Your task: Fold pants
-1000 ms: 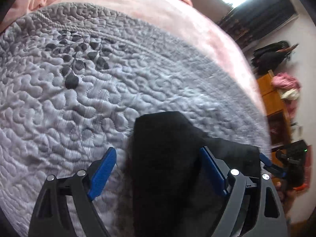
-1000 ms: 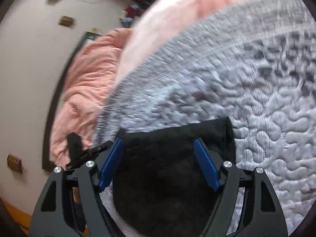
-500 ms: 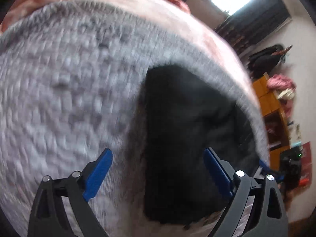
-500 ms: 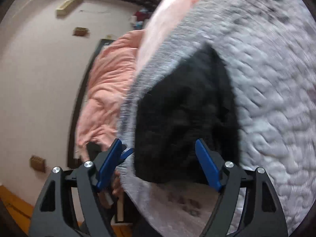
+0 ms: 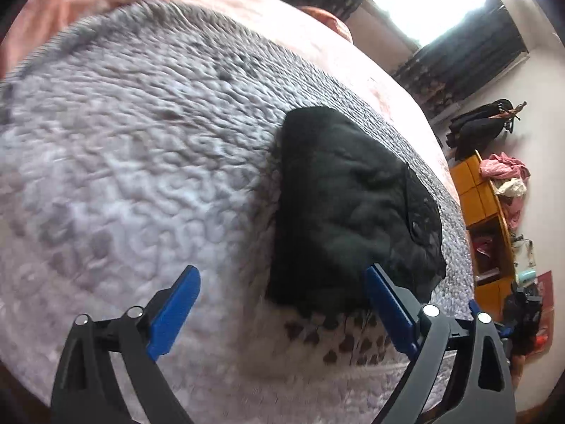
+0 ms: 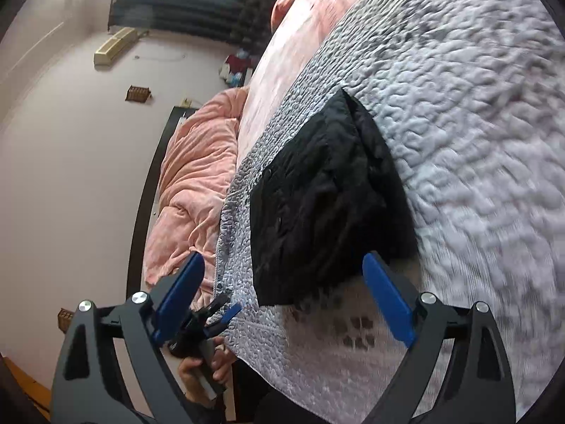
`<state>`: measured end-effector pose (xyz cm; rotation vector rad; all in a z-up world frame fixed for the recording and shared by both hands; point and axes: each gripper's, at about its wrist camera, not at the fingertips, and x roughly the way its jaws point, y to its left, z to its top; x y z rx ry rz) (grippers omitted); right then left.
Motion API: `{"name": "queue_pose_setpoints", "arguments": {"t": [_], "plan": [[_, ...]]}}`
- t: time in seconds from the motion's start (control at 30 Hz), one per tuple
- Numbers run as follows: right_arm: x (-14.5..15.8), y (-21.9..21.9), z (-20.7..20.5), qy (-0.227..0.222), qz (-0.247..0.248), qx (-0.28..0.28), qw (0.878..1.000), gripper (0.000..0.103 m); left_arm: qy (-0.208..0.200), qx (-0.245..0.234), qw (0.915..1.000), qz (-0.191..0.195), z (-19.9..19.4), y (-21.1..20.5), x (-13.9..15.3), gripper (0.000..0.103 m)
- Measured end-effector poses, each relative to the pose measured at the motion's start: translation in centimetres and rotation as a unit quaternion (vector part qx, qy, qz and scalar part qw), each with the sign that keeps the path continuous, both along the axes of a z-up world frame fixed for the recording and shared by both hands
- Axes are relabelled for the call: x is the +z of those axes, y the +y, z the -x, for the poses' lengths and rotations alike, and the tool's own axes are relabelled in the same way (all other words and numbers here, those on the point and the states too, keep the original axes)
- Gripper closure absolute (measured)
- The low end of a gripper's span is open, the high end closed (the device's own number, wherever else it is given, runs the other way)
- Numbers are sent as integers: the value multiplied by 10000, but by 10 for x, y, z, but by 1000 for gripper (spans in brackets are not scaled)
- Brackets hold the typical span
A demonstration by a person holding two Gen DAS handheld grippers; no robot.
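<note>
The black pants (image 5: 339, 208) lie folded into a compact block on the grey quilted bedspread (image 5: 141, 162). In the left wrist view my left gripper (image 5: 280, 293) hangs short of the block's near edge, jaws still opening, nothing between them. In the right wrist view the same pants (image 6: 325, 205) lie ahead of my right gripper (image 6: 282, 282), whose jaws are also opening and hold nothing. The left gripper (image 6: 215, 314) and the hand (image 6: 201, 371) holding it show at the lower left of the right wrist view.
A pink blanket (image 6: 190, 190) is bunched at the bed's far side, over a pink sheet (image 5: 335, 53). An orange shelf unit (image 5: 487, 226) with clothes stands by the wall. The bedspread's near edge (image 6: 282, 371) hangs just below the grippers.
Both grippers have pulled back from the pants, which now lie free farther ahead. Their jaws stand wider, the right one most clearly.
</note>
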<state>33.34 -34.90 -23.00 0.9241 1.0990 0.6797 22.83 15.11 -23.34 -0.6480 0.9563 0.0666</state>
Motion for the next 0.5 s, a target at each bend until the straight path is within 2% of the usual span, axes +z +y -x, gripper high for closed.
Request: {"name": "queue_pose_setpoints", "arguments": {"t": [0.2,0.3,0.33,0.43,0.5], "plan": [[23,-4,83,-90,466,-376,9982,11,-259,90,9973,-684,67,-16,42,4],[34,-10,115,-136,682,-579,9959,9,-452,178,9931,-1067,103,-31,68,4],[40,-12,129,-181,779,-630,9948,9,-467,198,9901,-1309,117,-41,79,4],[63,-12,165,-464,1248,-696,9887,8,-352,116,9829,-1804,141,-65,101,4],[86,-8,190,-814,1710,-685,9795,7,-379,-21,9804,-1932,155,-79,115,4]]}}
